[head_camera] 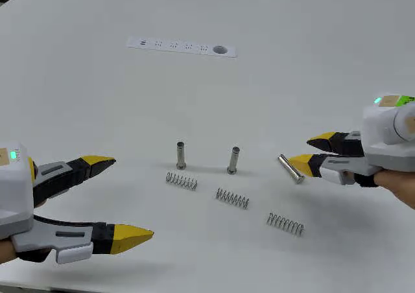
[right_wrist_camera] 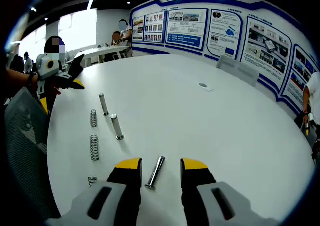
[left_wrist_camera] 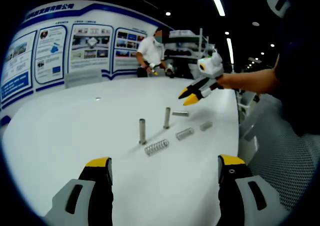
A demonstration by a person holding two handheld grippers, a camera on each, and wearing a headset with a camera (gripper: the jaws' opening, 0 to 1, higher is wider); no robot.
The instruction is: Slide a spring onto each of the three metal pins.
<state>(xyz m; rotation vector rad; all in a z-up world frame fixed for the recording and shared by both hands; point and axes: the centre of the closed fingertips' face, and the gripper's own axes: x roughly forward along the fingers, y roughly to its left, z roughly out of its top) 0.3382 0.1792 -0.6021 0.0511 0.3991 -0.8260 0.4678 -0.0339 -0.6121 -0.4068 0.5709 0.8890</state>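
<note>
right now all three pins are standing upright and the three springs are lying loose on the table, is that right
Not quite. Two pins stand upright; the third pin lies on its side by the right claw, as the head view shows. The three springs do lie loose on the table.

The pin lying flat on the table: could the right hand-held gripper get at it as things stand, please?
Probably yes. The right hand-held gripper is open, and the lying pin sits just ahead of its jaws, with nothing in the way.
</note>
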